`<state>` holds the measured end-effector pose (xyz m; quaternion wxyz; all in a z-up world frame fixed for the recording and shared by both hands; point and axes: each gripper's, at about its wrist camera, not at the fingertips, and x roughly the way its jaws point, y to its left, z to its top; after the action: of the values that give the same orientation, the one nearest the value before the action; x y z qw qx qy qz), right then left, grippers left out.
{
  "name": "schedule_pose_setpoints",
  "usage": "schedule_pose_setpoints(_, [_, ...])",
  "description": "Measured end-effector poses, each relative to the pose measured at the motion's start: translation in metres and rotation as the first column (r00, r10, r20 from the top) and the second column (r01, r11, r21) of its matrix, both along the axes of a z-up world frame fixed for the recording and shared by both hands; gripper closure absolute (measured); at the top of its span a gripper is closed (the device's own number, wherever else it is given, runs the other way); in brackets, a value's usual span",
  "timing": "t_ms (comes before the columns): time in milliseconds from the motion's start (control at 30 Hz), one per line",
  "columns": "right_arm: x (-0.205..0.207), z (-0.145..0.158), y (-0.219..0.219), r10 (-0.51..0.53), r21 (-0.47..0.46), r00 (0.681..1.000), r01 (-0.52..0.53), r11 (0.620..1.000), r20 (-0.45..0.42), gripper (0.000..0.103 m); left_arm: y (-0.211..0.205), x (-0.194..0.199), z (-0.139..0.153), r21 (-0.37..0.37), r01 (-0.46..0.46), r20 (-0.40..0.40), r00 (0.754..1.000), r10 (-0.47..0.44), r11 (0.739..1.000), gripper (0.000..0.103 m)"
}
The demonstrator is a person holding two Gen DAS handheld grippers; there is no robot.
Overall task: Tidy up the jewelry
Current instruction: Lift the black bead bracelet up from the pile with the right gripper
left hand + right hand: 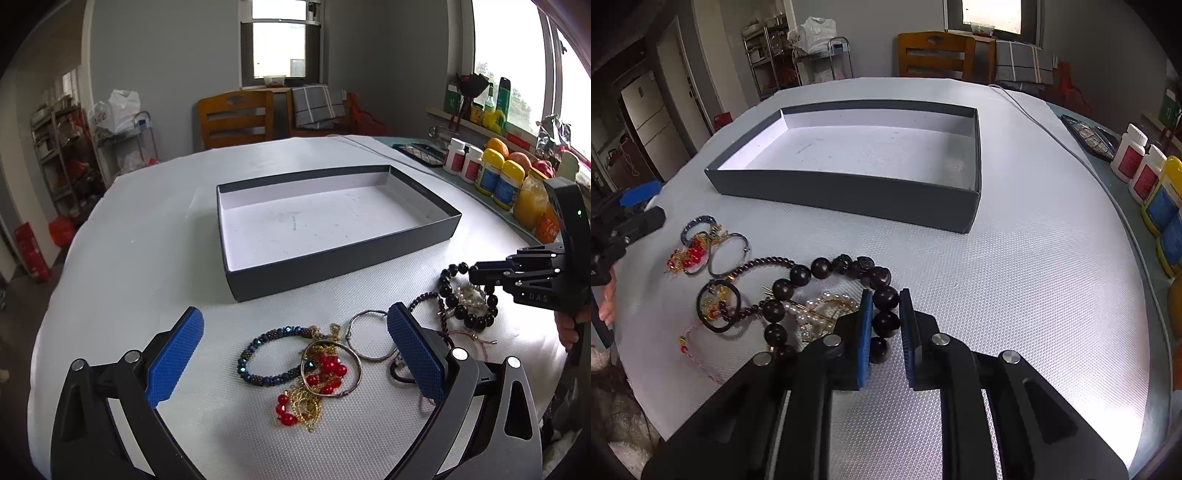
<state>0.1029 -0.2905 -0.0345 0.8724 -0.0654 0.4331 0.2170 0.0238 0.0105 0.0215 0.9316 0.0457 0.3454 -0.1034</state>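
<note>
A shallow grey box (332, 258) (849, 195) with a white inside stands open on the table. In front of it lies a heap of jewelry: a blue bead bracelet (258, 354), a silver ring bangle (369, 338), red beads with gold chain (325, 373) (689, 254), a pearl piece (820, 306). My right gripper (885, 295) (476, 273) is shut on the large dark bead bracelet (820, 269) (469, 314), which rests on the table. My left gripper (295, 325) is open above the blue bracelet and bangles, holding nothing.
Bottles and jars (491, 173) (1145, 173), fruit and a dark flat case (417, 151) line the table's right edge. A cable (1045, 129) runs along the mat behind the box. A wooden chair (236, 118) stands at the far side.
</note>
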Motion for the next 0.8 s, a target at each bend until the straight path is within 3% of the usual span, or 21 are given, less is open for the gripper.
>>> schedule_pose_setpoints(433, [-0.032,0.066,0.001,0.058,0.146,0.988,-0.079,0.986,0.143,0.089,-0.020,0.001,0.000,-0.018,0.092,-0.029,0.995,-0.092,0.996,0.002])
schedule_pose_setpoints(600, [-0.037,0.084,-0.008,0.035,0.200,0.984,-0.070,0.977,0.173,0.089,-0.056,0.008,-0.003,-0.031,0.206,-0.072,0.976,-0.208,0.978,0.003])
schedule_pose_setpoints(800, [-0.042,0.100,-0.024,-0.028,0.179,0.973,-0.013,0.984,0.228,0.089,-0.106,0.020,-0.011,-0.034,0.332,-0.125,0.935,-0.333,0.943,0.005])
